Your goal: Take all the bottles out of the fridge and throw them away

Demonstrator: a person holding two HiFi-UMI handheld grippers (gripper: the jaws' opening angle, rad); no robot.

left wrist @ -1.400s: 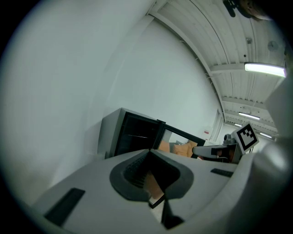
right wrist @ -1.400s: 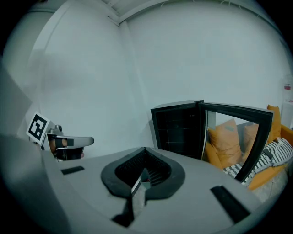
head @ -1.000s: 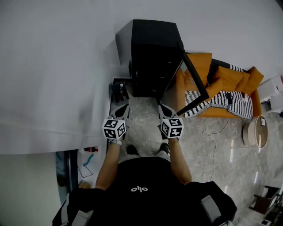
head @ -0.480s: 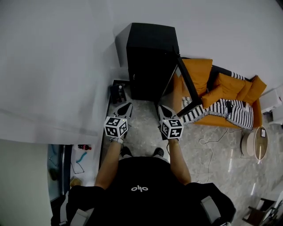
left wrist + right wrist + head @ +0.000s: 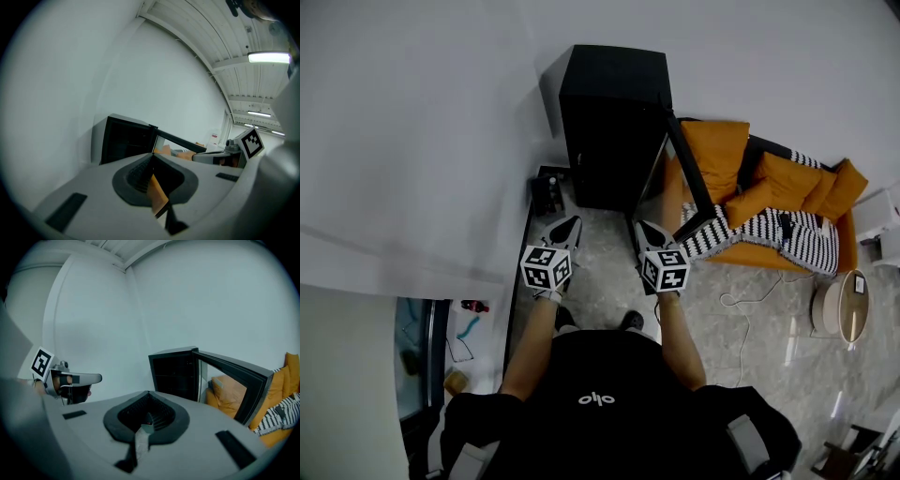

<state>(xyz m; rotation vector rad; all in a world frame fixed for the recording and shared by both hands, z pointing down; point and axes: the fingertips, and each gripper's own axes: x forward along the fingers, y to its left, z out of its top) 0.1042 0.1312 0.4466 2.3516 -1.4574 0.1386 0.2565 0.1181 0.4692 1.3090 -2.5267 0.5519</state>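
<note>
Left claw (image 5: 565,226) and right claw (image 5: 648,232) both clenched, empty, held side by side short of the black fridge (image 5: 614,122), its door (image 5: 686,178) swung open. No bottles visible in its dark interior. Probably light, smooth, maybe cold-slick; best gripped mid-body.

Clad in a black short-sleeved T-shirt (image 5: 600,375) with a small white logo (image 5: 595,401); grey straps (image 5: 461,461) over both shoulders; dark shoes (image 5: 565,318) below. Left tool (image 5: 570,223) and right tool (image 5: 643,228): pale grey shells tapering to dark-rimmed points, each topped with a cube (image 5: 546,268) of black-and-white square markers. Up close in the gripper views: smooth light grey bodies, a dark ribbed hollow (image 5: 147,416) at the middle, flat black rectangular insets (image 5: 233,448) on either side.
</note>
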